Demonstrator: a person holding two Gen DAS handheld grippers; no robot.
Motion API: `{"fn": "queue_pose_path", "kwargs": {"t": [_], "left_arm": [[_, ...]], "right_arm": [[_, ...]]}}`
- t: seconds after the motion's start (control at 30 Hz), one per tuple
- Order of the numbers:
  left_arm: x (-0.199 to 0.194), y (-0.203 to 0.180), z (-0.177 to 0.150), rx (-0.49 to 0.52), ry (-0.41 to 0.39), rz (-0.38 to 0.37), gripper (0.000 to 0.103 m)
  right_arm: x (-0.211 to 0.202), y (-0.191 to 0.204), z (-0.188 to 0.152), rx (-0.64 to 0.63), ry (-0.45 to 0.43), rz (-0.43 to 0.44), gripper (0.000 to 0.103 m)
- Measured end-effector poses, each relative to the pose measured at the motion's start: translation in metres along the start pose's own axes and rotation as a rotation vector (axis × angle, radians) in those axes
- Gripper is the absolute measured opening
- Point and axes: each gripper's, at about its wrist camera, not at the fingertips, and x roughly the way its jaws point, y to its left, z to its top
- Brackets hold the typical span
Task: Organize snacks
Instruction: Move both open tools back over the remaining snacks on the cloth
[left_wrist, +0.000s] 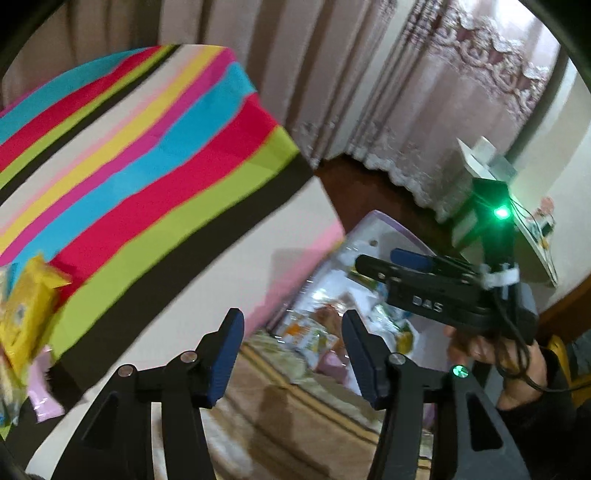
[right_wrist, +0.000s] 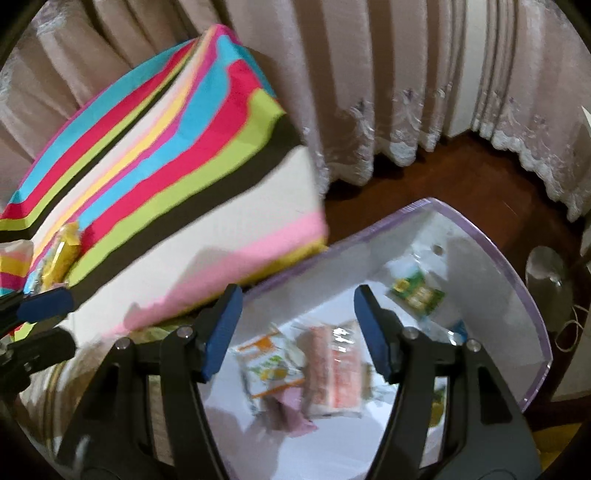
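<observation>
Left gripper (left_wrist: 291, 354): jaws parted, nothing between, over carpet beside striped table (left_wrist: 155, 155). Right gripper (right_wrist: 297, 332): jaws likewise parted and empty, hovering above white bin (right_wrist: 517, 266). Left to right: yellow snack packet (left_wrist: 26, 314) on table's near edge; orange-print packet (right_wrist: 269, 365), pink packet (right_wrist: 338, 365), green packet (right_wrist: 417, 293) lying loose inside bin. Curtain (right_wrist: 369, 74) behind.
</observation>
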Motion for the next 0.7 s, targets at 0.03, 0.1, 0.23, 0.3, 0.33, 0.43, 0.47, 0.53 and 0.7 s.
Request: {"fn": "queue_pose_path", "kwargs": {"t": [0.03, 0.1, 0.23, 0.3, 0.33, 0.43, 0.47, 0.53, 0.7], "left_arm": [[-0.003, 0.006, 0.0, -0.013, -0.011, 0.014, 0.056], [-0.008, 0.017, -0.001, -0.034, -0.031, 0.042, 0.056], [-0.022, 0.045, -0.004, -0.089, -0.077, 0.095, 0.056], [-0.029, 0.058, -0.007, -0.111, -0.097, 0.127, 0.056], [-0.033, 0.067, -0.009, -0.127, -0.108, 0.148, 0.056], [-0.044, 0.093, -0.016, -0.184, -0.132, 0.185, 0.056], [-0.046, 0.1, -0.018, -0.205, -0.138, 0.196, 0.056], [-0.056, 0.121, -0.025, -0.26, -0.157, 0.222, 0.056], [-0.082, 0.17, -0.046, -0.401, -0.21, 0.284, 0.056]], "right_arm": [[0.0, 0.008, 0.002, -0.012, -0.003, 0.012, 0.066], [0.0, 0.024, 0.005, -0.036, -0.007, 0.035, 0.067], [-0.002, 0.053, 0.01, -0.078, -0.016, 0.069, 0.069], [-0.002, 0.067, 0.013, -0.098, -0.018, 0.084, 0.07], [-0.003, 0.075, 0.013, -0.11, -0.017, 0.087, 0.07], [-0.002, 0.1, 0.015, -0.146, -0.012, 0.106, 0.07], [-0.002, 0.106, 0.015, -0.156, -0.011, 0.111, 0.07], [-0.002, 0.125, 0.015, -0.185, -0.007, 0.124, 0.07], [0.001, 0.164, 0.014, -0.263, 0.0, 0.142, 0.071]]}}
